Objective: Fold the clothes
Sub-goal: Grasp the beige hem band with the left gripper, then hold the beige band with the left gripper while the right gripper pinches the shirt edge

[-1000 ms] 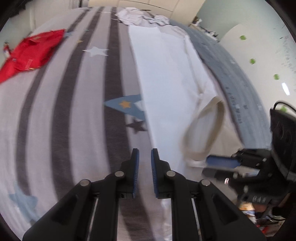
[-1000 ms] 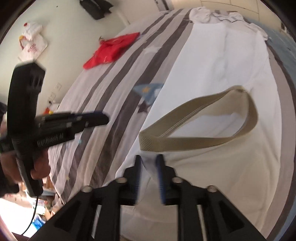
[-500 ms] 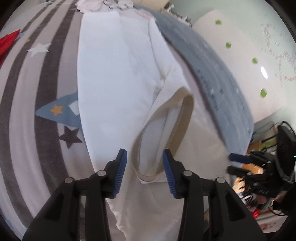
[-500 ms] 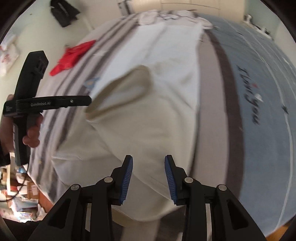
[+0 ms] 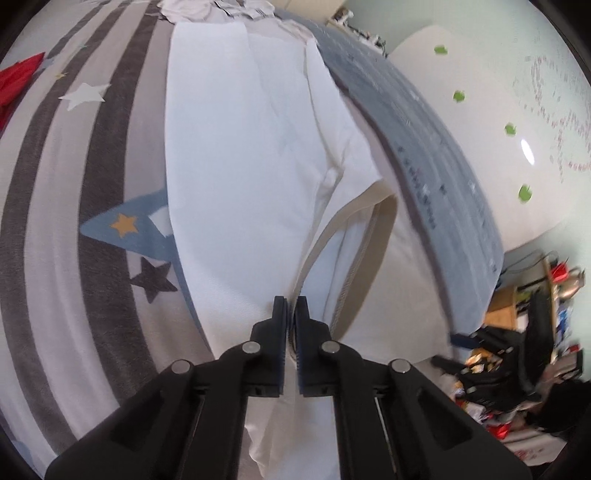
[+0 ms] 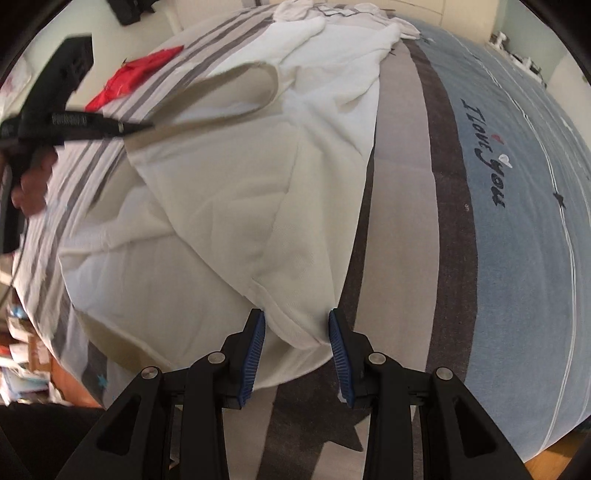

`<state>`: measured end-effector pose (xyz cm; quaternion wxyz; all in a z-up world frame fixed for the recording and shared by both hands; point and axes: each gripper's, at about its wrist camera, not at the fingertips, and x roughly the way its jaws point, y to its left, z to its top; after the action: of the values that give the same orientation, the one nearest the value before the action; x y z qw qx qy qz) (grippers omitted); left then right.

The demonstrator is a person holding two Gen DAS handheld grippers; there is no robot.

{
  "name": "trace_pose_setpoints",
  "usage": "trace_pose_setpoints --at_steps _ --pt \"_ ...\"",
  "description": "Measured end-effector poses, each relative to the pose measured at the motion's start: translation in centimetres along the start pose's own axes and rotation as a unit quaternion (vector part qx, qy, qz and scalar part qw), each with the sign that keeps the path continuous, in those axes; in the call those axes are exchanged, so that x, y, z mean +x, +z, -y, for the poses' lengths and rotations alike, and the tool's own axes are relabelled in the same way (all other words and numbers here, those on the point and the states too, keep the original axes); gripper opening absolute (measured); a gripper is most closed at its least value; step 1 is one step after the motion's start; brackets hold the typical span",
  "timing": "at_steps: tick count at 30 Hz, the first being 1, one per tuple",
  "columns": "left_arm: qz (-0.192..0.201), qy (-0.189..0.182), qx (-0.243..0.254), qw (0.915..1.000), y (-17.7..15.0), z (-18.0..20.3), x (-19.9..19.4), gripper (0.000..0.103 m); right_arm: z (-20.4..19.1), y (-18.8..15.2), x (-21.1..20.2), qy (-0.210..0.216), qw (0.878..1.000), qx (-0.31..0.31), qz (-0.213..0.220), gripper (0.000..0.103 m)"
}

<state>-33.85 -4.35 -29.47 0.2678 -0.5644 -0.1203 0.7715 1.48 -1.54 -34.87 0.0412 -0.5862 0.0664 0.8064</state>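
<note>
- The left gripper (image 5: 290, 314) is seen clamped right down, jaws nearly touching, with the beige waistband (image 5: 376, 236) of the white garment (image 5: 236, 155) pinched between the pads; the band's near end runs straight into the gap.
- From the right wrist view, the same left gripper (image 6: 146, 127) is spotted way off to the upper left of the right jaws, its tip gripping the waistband (image 6: 229, 74), which is lifted up in an open loop above the cloth.
- A hand (image 6: 31, 184) is seen wrapped round that gripper's handle, pretty blurry.
- The right gripper (image 6: 296, 321) is held partly open, blue pads apart. The near corner of the white garment (image 6: 229, 206) is bunched in between the jaws, with the cloth edge just about at each pad, but no squeeze is visible, so it's counted as not gripped.
- The garment is spread out ahead of both sets of jaws on the bedspread (image 6: 498, 258), stretching away toward the far end of the bed, with creases running toward the right jaws.
- A red garment (image 6: 136, 81) is lying well beyond the right jaws to the upper left, apart from the white one; it's also caught at the far left edge of the left view (image 5: 18, 81).
- A pile of white clothes (image 6: 332, 11) is sitting at the far end, straight ahead.
- Left of the left jaws, a blue triangle with an orange star (image 5: 127, 225) is printed on the striped cover.
</note>
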Motion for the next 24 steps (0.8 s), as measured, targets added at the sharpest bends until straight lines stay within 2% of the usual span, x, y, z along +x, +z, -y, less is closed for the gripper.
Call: trace_pose_setpoints --at_steps 8,12,13,14,15,16,21,24 --pt "0.01 -0.023 -0.036 0.999 0.3 -0.2 -1.8 0.003 0.5 0.0 0.7 -0.011 1.0 0.0 0.0 0.032" --pt "0.013 -0.056 -0.043 0.9974 1.8 0.2 -2.2 0.003 0.8 0.4 1.5 -0.001 1.0 0.016 -0.007 0.032" --pt "0.011 -0.064 -0.042 0.997 2.1 0.6 -2.2 0.003 1.1 0.6 1.6 0.01 1.0 0.027 -0.008 0.028" --pt "0.01 -0.07 -0.04 0.9967 2.1 0.9 -2.2 0.003 1.5 0.7 1.4 0.025 0.999 0.042 -0.006 0.008" --pt "0.009 -0.075 -0.035 0.9965 2.3 1.3 -2.0 0.003 2.0 0.8 1.1 0.032 0.998 0.057 -0.003 0.004" --pt "0.008 -0.077 -0.032 0.9965 2.5 1.6 -1.8 0.003 2.4 0.8 0.8 0.037 0.997 0.067 0.001 0.004" --pt "0.019 -0.065 -0.042 0.9968 2.6 1.0 -2.2 0.003 4.3 0.6 -0.4 0.047 0.995 0.087 0.004 0.003" --pt "0.03 -0.035 -0.05 0.9977 1.9 -0.3 -3.5 0.0 4.0 0.5 -1.3 0.051 0.996 0.069 0.003 0.003"
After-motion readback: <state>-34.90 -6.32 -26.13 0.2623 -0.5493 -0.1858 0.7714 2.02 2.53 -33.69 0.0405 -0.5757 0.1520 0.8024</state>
